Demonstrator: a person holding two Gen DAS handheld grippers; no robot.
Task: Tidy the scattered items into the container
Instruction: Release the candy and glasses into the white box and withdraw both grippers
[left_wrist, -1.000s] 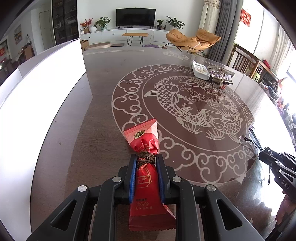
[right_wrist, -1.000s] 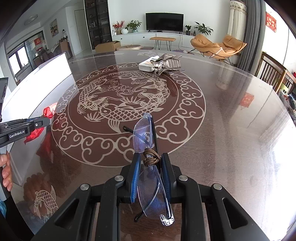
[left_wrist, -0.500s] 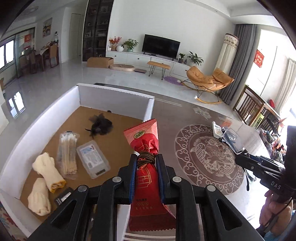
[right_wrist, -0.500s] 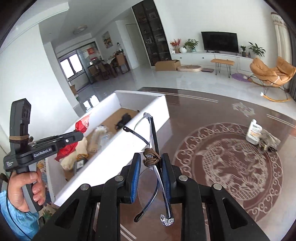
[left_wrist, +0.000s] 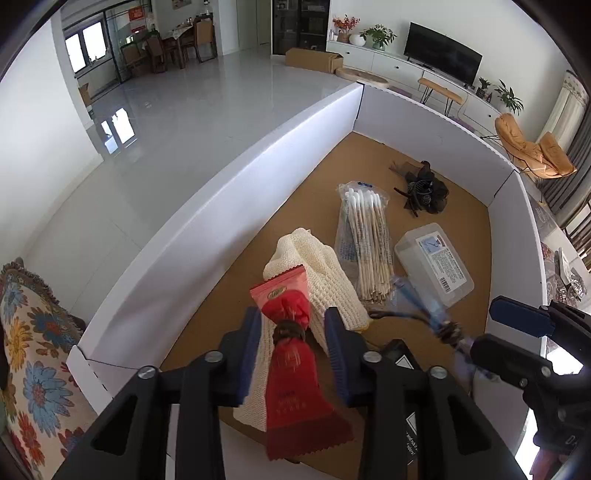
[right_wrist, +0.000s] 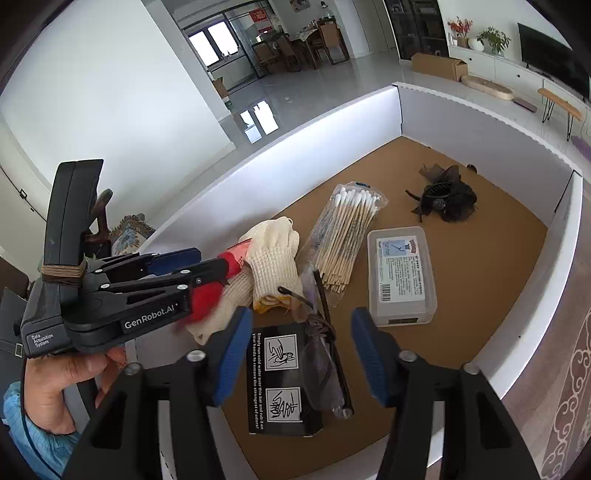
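Observation:
Both grippers hang over the white-walled box (left_wrist: 221, 206) with a brown floor. My left gripper (left_wrist: 293, 325) has its jaws opening. The red snack packet (left_wrist: 291, 369) sits loose between them, with a gap on each side, above the cream gloves (left_wrist: 325, 273). The jaws of my right gripper (right_wrist: 301, 325) are also opening. The clear glasses (right_wrist: 325, 354) drop free between them, over a black carton (right_wrist: 277, 373). From the right wrist view the left gripper (right_wrist: 210, 260) is at the left with the red packet (right_wrist: 199, 299) below it. The left wrist view shows the right gripper (left_wrist: 487, 326) and the blurred glasses (left_wrist: 424, 306).
In the box (right_wrist: 295, 147) lie a bag of cotton swabs (right_wrist: 347, 229), a clear plastic case (right_wrist: 400, 273), a black hair clip (right_wrist: 447, 195) and cream gloves (right_wrist: 273, 251). A floral cushion (left_wrist: 33, 350) lies outside its left wall. The patterned table (right_wrist: 569, 387) is at the right.
Both grippers swung from over the patterned table to over the box. Their jaws went from shut to open, releasing the red packet and the glasses.

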